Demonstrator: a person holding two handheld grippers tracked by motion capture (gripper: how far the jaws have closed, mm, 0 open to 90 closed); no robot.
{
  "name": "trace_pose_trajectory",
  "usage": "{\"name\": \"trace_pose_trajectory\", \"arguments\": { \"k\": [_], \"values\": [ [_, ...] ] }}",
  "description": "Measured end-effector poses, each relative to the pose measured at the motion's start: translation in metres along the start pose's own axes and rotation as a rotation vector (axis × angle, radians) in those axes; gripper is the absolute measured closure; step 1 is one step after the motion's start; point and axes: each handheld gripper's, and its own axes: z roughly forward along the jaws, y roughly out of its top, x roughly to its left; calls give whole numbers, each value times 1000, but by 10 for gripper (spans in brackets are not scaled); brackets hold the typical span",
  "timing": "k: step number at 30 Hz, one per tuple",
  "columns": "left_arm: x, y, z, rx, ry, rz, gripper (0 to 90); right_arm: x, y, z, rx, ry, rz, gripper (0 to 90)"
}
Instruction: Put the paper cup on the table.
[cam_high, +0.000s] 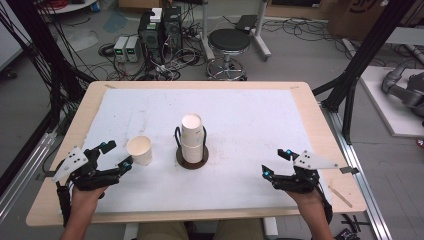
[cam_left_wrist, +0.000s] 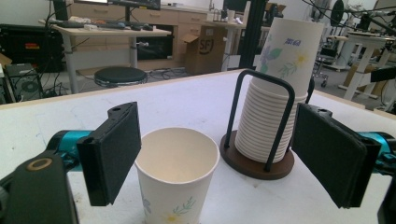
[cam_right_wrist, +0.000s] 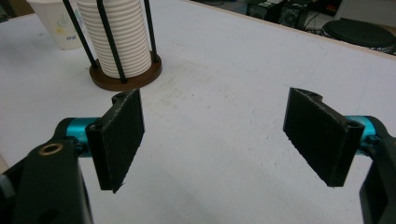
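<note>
Standing upright near the table's (cam_high: 70, 131) left edge, the single paper cup (cam_high: 140, 149) sits just ahead of the left gripper (cam_high: 114, 154), between its parted, non-touching jaws. The cup holder (cam_high: 191, 156) with stacked cups is beside it at centre. The right gripper (cam_high: 275, 163), jaws apart and empty, rests well apart near the right edge.

Both hands rest low at the near edge. The left gripper (cam_high: 116, 155) and right gripper (cam_high: 276, 162) gape wide, pointing forward.
</note>
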Motion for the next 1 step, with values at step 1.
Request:
{"name": "trace_pose_trajectory", "arguments": {
  "k": [1],
  "values": [
    [0, 0, 0, 0, 2, 1, 162, 0, 0, 0, 1, 1, 0, 208]
  ]
}}
